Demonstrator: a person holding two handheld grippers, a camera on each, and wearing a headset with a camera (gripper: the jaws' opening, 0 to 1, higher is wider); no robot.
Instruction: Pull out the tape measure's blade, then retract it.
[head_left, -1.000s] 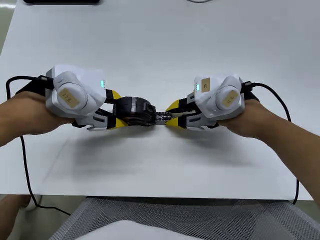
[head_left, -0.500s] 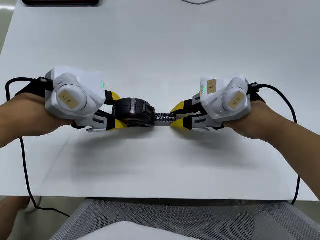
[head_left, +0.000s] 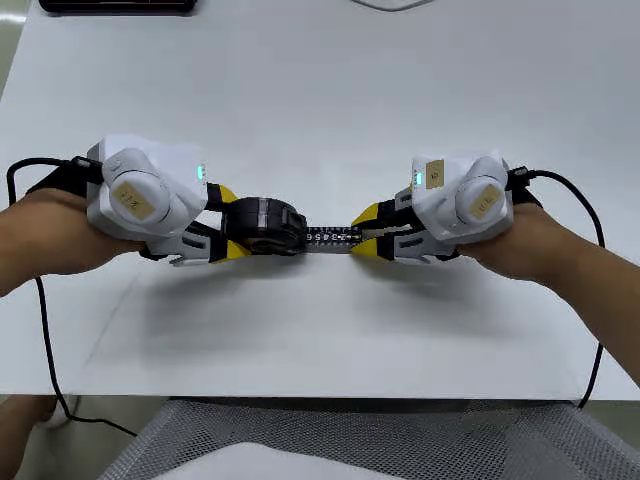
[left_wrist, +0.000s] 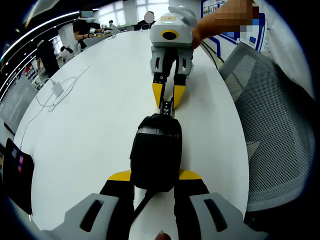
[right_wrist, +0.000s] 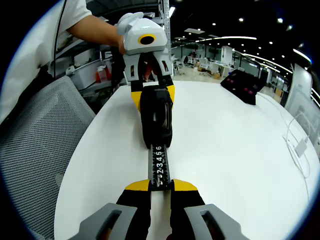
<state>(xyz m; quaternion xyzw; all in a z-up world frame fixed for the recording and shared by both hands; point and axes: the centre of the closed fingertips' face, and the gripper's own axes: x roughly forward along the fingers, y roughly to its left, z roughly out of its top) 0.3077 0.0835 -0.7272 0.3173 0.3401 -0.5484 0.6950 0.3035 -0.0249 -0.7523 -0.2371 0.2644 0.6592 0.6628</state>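
This is a large open-plan office or lab hall. A long white table (head_left: 320, 90) with a grey mesh chair (head_left: 330, 440) drawn up to it stands under rows of ceiling lights (right_wrist: 240, 20), with more desks (right_wrist: 207, 65) beyond. Other people (left_wrist: 87, 25) are at the table's far end, and a charger (left_wrist: 57, 90) with its cable lies on it.

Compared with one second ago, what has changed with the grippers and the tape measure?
The right gripper, shut on the blade, moved to the person's right, away from the case, drawing more blade out. The left gripper stayed shut on the case, roughly where it was.
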